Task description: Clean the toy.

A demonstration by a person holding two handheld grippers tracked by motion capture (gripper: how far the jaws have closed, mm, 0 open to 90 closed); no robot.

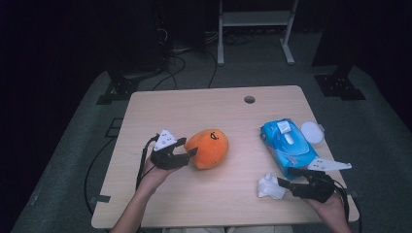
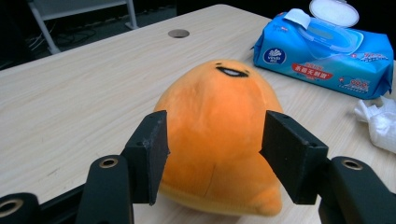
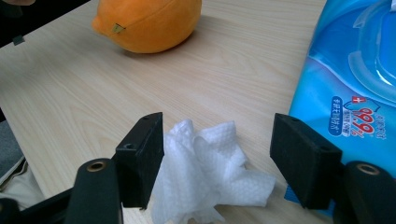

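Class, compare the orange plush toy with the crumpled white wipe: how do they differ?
The orange plush toy is rounded, smooth and bears a stitched face; the crumpled white wipe is creased and plain. The toy is much larger than the wipe. Both lie on the table, each between the jaws of an open claw.

Round orange plush toy [image 1: 208, 148] with a small face, resting left of centre on the wooden surface [image 1: 194, 107], crumpled white wipe [image 1: 269, 187] lying beside an open blue wipes pack [image 1: 286, 145] at right
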